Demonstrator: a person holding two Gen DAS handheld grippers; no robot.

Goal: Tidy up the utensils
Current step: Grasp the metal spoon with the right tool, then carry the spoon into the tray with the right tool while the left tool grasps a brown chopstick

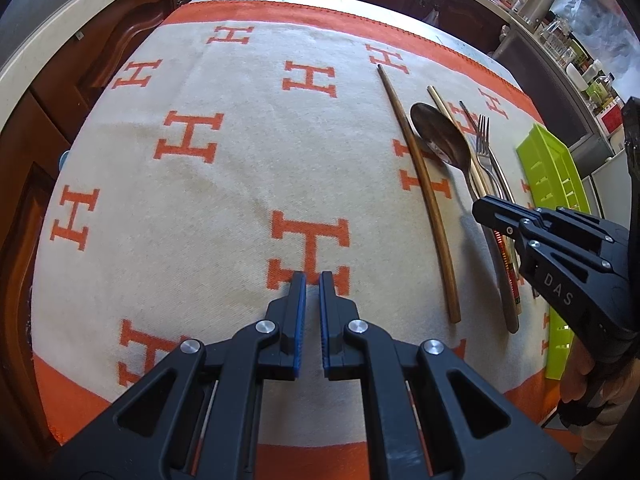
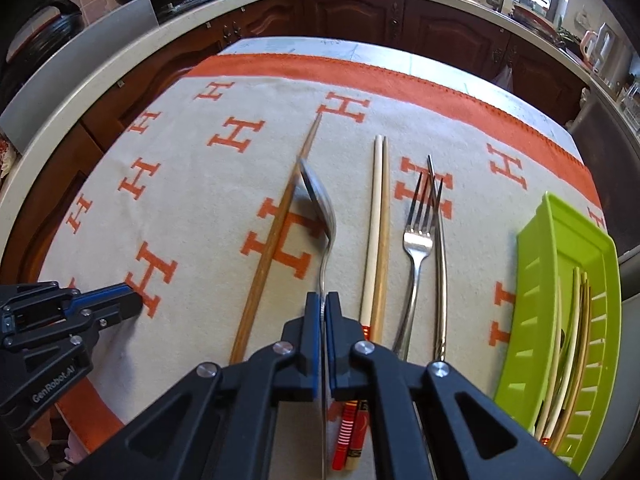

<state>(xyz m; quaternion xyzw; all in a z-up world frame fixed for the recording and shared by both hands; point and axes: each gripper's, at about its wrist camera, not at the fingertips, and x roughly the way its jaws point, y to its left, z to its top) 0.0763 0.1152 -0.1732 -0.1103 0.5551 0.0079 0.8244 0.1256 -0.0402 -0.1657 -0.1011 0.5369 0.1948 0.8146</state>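
My right gripper point(image 2: 323, 300) is shut on the thin handle of a metal spoon point(image 2: 318, 196), whose bowl is tipped up on edge over the cloth. In the left wrist view the same spoon point(image 1: 442, 136) lies among the utensils, with the right gripper point(image 1: 482, 210) over its handle. A brown wooden chopstick point(image 2: 272, 240) lies left of the spoon. To its right are a pale chopstick pair point(image 2: 378, 232), a fork point(image 2: 418, 240) and a metal chopstick point(image 2: 440, 248). My left gripper point(image 1: 313, 280) is shut on nothing above bare cloth; it also shows at the left of the right wrist view point(image 2: 134, 300).
A lime green slotted tray point(image 2: 532, 256) at the right holds several chopsticks. The tray point(image 1: 544, 168) sits at the cloth's right edge. An orange-bordered cream cloth point(image 1: 224, 184) with H marks covers the table. Dark cabinets and a counter ring the far side.
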